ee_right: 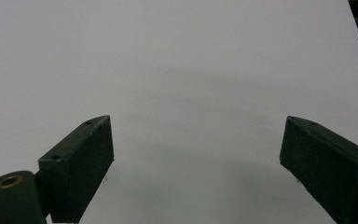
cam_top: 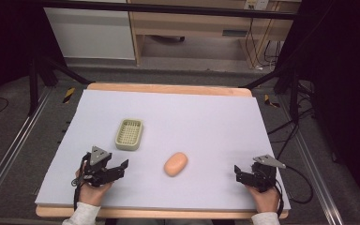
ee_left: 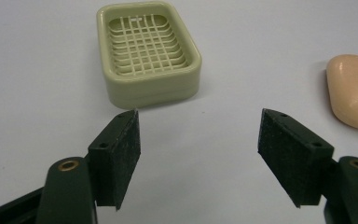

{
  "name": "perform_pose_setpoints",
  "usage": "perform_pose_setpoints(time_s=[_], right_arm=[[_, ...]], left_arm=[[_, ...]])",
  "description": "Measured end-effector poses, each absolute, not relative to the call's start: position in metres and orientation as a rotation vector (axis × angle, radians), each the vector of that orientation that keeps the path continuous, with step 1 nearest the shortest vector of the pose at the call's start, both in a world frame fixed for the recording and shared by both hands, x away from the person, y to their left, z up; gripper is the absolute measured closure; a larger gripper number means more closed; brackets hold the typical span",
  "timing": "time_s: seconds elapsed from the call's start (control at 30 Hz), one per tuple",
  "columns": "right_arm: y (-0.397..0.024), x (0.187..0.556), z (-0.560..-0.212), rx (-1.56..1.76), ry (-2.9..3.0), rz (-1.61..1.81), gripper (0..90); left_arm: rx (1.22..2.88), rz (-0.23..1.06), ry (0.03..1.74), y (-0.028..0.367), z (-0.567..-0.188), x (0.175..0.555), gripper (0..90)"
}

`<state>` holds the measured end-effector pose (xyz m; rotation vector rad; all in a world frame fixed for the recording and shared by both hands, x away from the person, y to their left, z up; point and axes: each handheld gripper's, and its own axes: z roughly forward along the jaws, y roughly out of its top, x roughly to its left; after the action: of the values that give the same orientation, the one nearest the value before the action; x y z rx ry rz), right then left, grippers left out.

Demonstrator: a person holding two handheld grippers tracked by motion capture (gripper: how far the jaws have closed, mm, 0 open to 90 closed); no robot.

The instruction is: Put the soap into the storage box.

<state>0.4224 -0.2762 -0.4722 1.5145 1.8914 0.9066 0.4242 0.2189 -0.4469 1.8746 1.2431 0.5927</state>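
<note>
Soap, a smooth peach-coloured oval bar (cam_top: 176,163), lies bare on the pale lilac table sheet (cam_top: 201,117) near the middle of the front edge, between your two hands and touching nothing. Your pale green rectangular plastic soap dish with a grid floor (cam_top: 129,134) sits empty, left of centre and just beyond your left gripper (cam_top: 117,169), apart from the bar. You hold that left gripper near the front left corner with its jaws wide and gripping nothing, aimed at the gap between dish and bar. Your right gripper (cam_top: 240,172) rests near the front right corner, jaws equally wide over bare sheet. Both look parked in readiness, probably so either can reach the bar.
</note>
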Motion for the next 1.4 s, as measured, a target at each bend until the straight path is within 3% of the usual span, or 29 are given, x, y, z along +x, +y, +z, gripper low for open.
perform_pose_setpoints(time_s=[0.77, 1.4], right_arm=[[-0.275, 0.425, -0.473, 1.521, 1.897, 0.899, 9.9], [-0.272, 0.426, -0.472, 1.52, 1.923, 0.876, 9.9]], left_arm=[[1.906, 0.536, 1.175, 0.194, -0.436, 0.432, 28.4], [1.942, 0.504, 1.078, 0.149, -0.415, 0.445, 27.0]])
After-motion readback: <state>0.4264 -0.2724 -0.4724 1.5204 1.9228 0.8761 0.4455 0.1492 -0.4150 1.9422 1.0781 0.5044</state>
